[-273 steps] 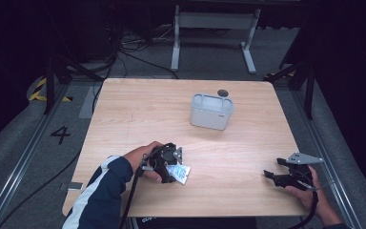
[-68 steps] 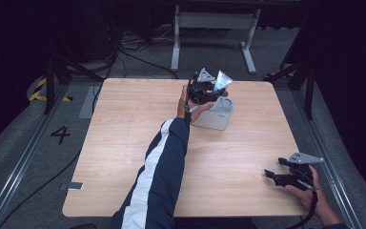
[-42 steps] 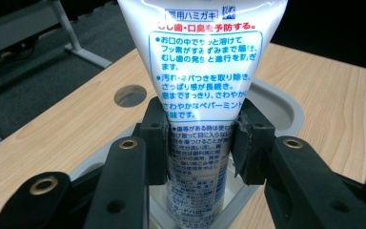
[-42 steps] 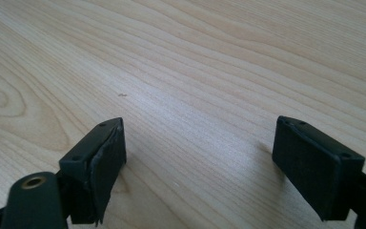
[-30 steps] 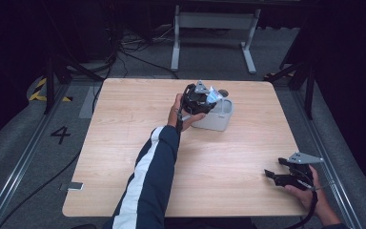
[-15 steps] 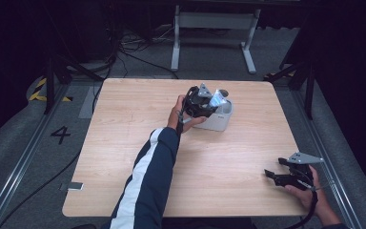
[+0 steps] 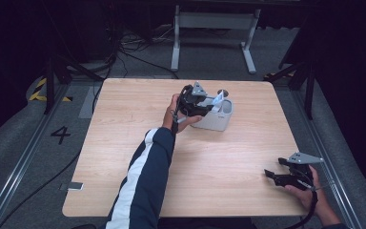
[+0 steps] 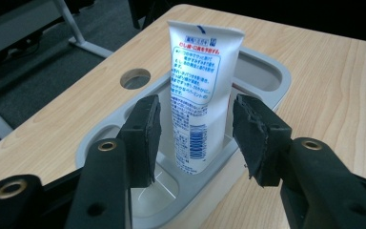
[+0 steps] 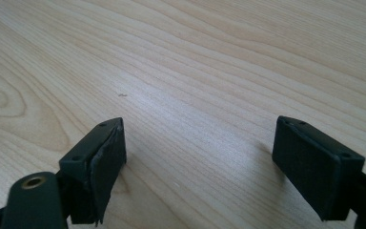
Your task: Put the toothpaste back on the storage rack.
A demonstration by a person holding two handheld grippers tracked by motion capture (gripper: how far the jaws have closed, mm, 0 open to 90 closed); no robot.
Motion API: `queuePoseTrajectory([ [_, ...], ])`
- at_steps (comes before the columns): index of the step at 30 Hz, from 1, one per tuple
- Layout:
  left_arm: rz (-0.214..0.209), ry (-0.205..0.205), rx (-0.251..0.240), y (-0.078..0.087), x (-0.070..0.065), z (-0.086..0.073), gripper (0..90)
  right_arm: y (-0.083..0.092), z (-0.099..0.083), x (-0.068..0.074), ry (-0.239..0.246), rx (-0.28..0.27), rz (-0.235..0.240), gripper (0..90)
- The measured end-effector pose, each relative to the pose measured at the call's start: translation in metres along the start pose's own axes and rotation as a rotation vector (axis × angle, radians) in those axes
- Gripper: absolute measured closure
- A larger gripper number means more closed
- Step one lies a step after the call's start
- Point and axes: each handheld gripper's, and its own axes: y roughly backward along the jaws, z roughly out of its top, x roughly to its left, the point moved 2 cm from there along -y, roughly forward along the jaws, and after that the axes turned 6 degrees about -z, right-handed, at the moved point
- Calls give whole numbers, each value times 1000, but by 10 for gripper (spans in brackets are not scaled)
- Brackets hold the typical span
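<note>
Looking down from the high view, I see my left gripper [image 7: 208, 106] reached out to a grey tray [image 7: 223, 123] near the far middle of the wooden surface [image 7: 124, 143]. A white tube [image 8: 201, 90] with blue and red print stands upright in the tray's near compartment, its flat crimped end up. In the left gripper view the tube sits between my two black fingers [image 8: 144, 133], with a sliver of gap on each side, so the pads are not pressing on it. These fingers have just been opening, with the tube between them. A round hole [image 8: 136, 78] in the surface lies just beyond the tray.

My right gripper [image 7: 277, 176] rests at the near right corner of the surface, well apart from the tray. In the right gripper view its fingers [image 9: 97, 167] stand wide apart over bare wood grain, with nothing between them.

A dark sleeve [image 7: 143, 181] with a white stripe covers my left forearm.
</note>
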Motion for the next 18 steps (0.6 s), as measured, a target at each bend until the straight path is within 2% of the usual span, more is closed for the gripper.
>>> queuePoseTrajectory([
  [3,6,3,-5,8,-2,1,473,0,0,0,0,0,0,191],
  [4,0,12,-26,14,-6,0,463,0,0,0,0,0,0,191],
  [5,10,-1,-30,17,-8,0,446,0,0,0,0,0,0,191],
  [9,19,-14,-24,24,-10,0,416,0,0,0,0,0,0,191],
  [11,18,-2,-33,31,-10,-1,396,0,0,0,0,0,0,191],
  [14,42,-23,-21,43,-12,-2,333,0,0,0,1,-1,-2,193],
  [16,34,-35,-4,49,-14,-7,297,0,0,0,1,0,-2,193],
  [17,46,-49,18,53,-16,-11,290,0,0,0,1,0,-2,193],
  [18,46,-49,18,53,-16,-11,276,0,0,0,1,0,-2,193],
])
